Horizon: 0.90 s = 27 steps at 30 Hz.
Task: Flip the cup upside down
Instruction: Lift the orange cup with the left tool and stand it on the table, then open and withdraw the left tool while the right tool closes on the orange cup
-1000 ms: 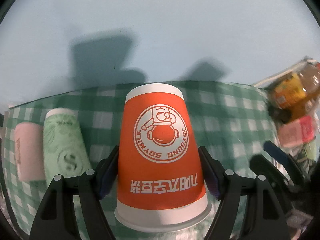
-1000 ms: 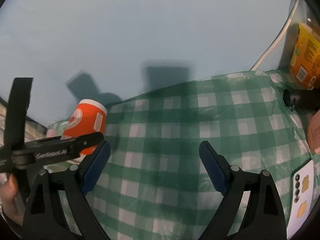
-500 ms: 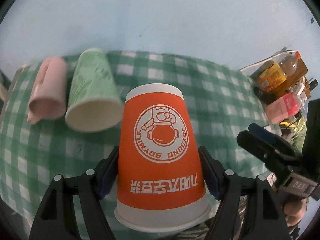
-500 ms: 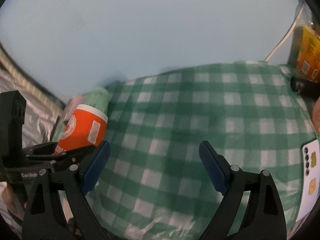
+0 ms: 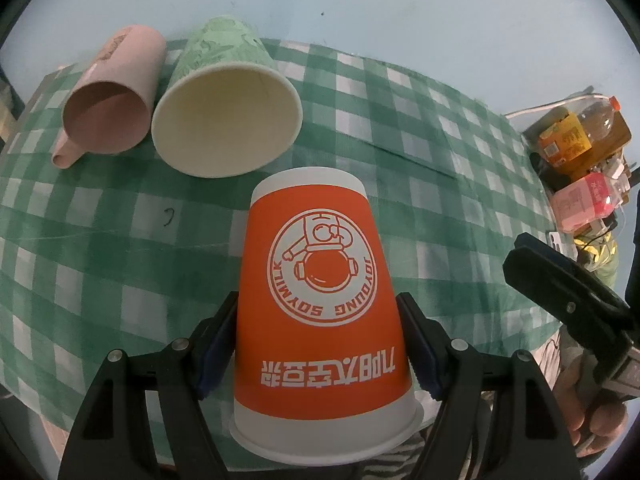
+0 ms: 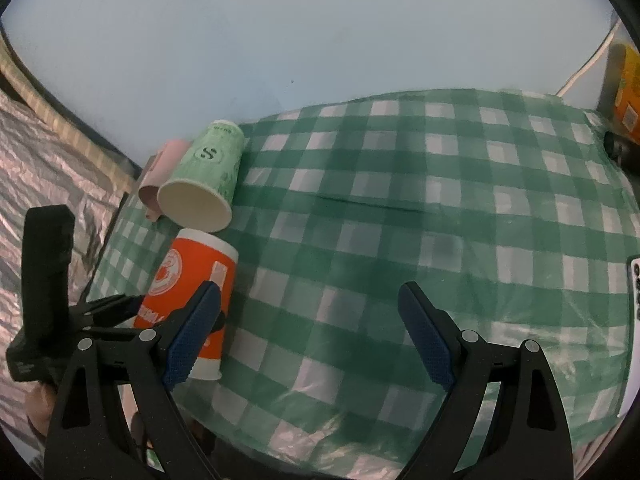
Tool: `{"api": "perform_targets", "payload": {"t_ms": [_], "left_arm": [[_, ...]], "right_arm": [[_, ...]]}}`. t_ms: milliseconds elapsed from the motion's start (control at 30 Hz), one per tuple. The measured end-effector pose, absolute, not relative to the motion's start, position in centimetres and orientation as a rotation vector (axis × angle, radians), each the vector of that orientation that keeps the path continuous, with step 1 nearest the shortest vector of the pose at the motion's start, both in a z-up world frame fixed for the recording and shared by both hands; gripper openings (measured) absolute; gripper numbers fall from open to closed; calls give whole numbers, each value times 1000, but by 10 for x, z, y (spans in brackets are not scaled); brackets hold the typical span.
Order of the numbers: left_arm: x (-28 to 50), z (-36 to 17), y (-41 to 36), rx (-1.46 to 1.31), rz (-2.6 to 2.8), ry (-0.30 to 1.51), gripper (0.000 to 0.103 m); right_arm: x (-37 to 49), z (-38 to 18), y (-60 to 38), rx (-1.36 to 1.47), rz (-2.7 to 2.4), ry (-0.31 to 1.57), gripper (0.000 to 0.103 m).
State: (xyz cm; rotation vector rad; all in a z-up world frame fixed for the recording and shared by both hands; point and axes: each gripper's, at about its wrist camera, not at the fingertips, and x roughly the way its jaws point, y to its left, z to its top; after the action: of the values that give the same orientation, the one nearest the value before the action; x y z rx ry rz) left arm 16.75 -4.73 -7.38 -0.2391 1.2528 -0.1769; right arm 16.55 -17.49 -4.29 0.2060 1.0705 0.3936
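Orange cup (image 5: 322, 320) pinched in left gripper (image 5: 320, 344), pads on both sides of the lower wall, wide rim toward the camera, closed base pointing away. From the right wrist view the cup (image 6: 188, 292) hangs over the left front edge of the table (image 6: 400, 240), tilted, with its base toward the middle of the checked cloth; whether the rim touches the cloth I cannot tell. Right gripper (image 6: 308, 336) spread wide, holding nothing, over the front edge.

Green cup (image 5: 226, 108) and pink cup (image 5: 112, 92) lie on their sides at the left back corner, mouths toward the front, touching or nearly so. Green rim sits just beside the orange base. Bottles (image 5: 580, 136) crowd the right edge.

Step in hand, as I judge it: turning the cup over and setting it rim down. To do well: finish the roll until the rim is level, lower straight onto bare cloth near the front left, well clear of the green cup. Keep the squeeze light; paper wall dents easily. Release only once the full rim sits flat, else it tips.
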Motion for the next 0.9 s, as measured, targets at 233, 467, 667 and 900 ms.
{"api": "perform_targets", "payload": {"t_ms": [233, 467, 667, 900], "left_arm": [[168, -79, -44, -268, -163, 1257, 78], [164, -74, -41, -280, -175, 1264, 78], [158, -54, -39, -282, -186, 1217, 82], [148, -26, -28, -284, -188, 1156, 82]], "right_arm": [[165, -42, -169, 199, 397, 1070, 89], [166, -37, -166, 179, 399, 1059, 89], [165, -33, -161, 151, 400, 1059, 89], [162, -19, -155, 138, 415, 1035, 89]]}}
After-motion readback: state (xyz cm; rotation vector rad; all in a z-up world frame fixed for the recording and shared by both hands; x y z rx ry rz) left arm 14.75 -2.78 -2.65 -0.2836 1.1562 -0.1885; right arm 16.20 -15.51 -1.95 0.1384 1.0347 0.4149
